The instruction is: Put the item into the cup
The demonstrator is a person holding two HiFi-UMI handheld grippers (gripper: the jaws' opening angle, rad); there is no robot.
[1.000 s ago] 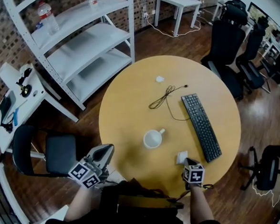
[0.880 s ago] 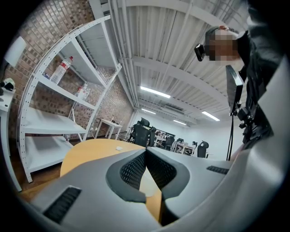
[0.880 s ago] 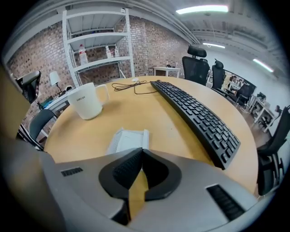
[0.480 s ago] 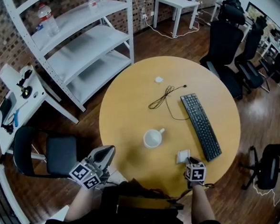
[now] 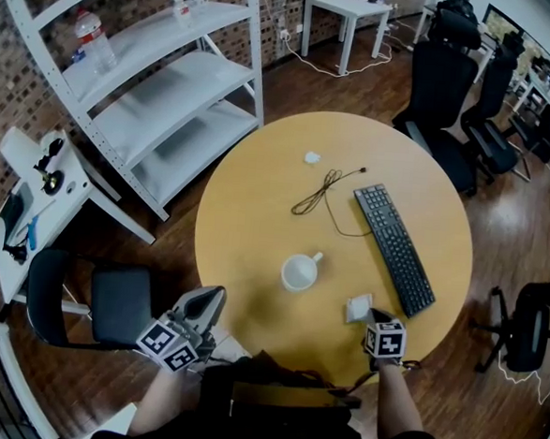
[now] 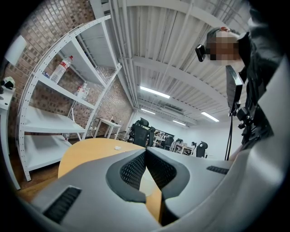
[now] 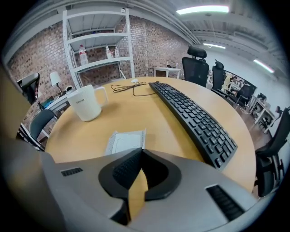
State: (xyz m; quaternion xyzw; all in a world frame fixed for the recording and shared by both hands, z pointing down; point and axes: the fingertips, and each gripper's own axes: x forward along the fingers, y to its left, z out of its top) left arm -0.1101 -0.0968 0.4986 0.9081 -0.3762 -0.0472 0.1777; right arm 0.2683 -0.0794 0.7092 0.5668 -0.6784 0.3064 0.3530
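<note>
- little has shifted since the earlier frames: right tool [image 5: 373,316] has edged slightly toward 3 o'clock along the near rim; the white packet [image 5: 358,308], cup [image 5: 299,273] and left tool [image 5: 215,292] sit where they were.
- right tool: clenched, tips meeting with nothing visible between them; held low over the tabletop [image 5: 247,212] at about 5 o'clock, pointing toward 11 o'clock.
- white packet, the item: flat on the tabletop at 5 o'clock, just past the right tool's tips; whether the tips touch its corner cannot be told. it is outside the cup.
- cup: white, upright, handle toward 1 o'clock; stands a little toward 6 o'clock from the tabletop's centre, at 10 o'clock from the packet and clear of it.
- left tool: clenched, jaws pressed together and empty; held off the tabletop's rim at about 7 o'clock, above a dark chair seat [image 5: 119,301].
- keyboard [image 5: 395,249]: black, lying on the 3 o'clock side, running from 1 o'clock to 4 o'clock, near the packet but not touching it.
- cable [image 5: 322,191]: thin, black, loosely coiled, between centre and 12 o'clock.
- small white object [image 5: 313,156]: near the 12 o'clock rim; too small to identify.
- shelf rack [image 5: 143,92]: white, on the floor beyond the 10 o'clock side.
</note>
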